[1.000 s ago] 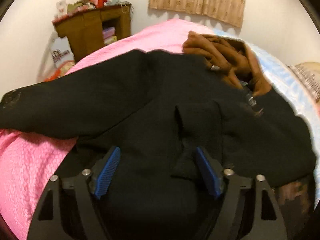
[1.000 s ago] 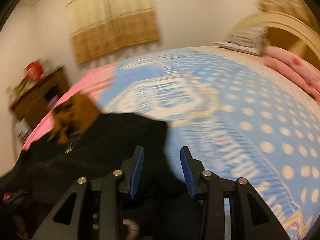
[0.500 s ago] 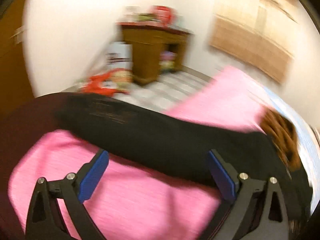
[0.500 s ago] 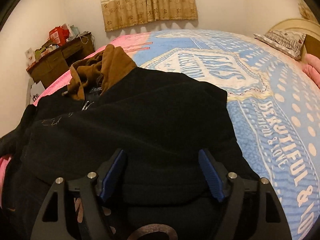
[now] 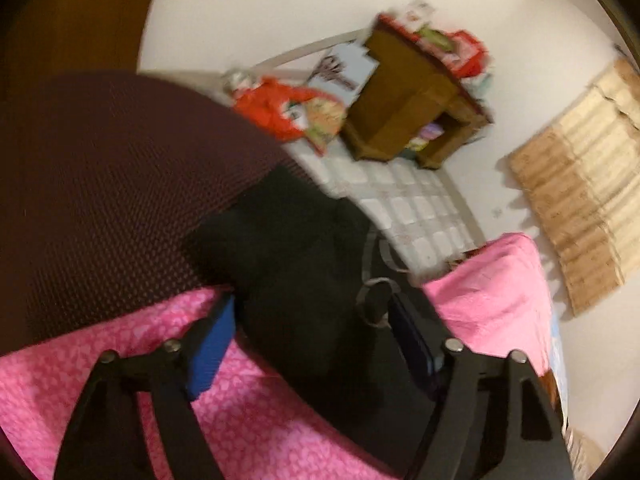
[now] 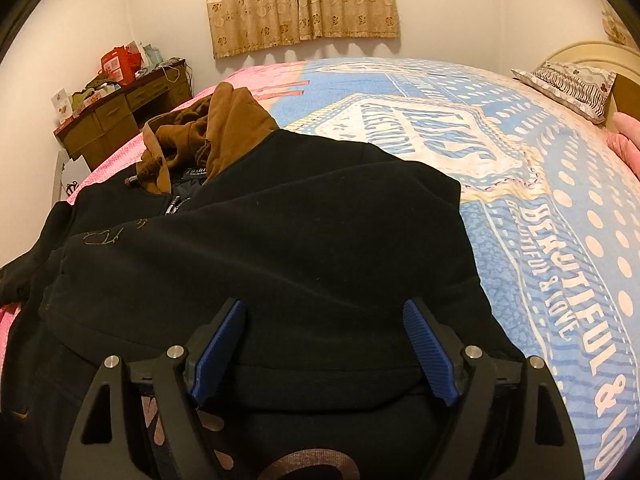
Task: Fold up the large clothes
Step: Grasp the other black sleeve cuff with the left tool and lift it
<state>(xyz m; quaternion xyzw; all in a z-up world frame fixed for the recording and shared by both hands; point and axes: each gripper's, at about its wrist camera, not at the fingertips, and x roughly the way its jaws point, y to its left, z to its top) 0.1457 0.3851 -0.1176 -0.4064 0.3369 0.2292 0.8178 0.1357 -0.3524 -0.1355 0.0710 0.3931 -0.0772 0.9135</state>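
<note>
One fold looks done – the big black fleece hooded jacket [image 6: 280,240] lies doubled on the blue dotted blanket [image 6: 560,200] (brown hood farthest off). Right gripper [image 6: 324,348] opening, empty above it; left gripper [image 5: 316,340] closing around the loose sleeve [image 5: 296,248] at the blanket's far side.

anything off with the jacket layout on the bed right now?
Yes. The black jacket lies bunched, not flat: its brown hood is crumpled at the collar, and one black sleeve trails off the pink bedspread edge toward the floor, between the closing left gripper jaws.

The jacket [image 6: 260,248] lies on the bed [image 6: 540,200], its hood [image 6: 208,132] toward the desk [image 6: 120,116].
</note>
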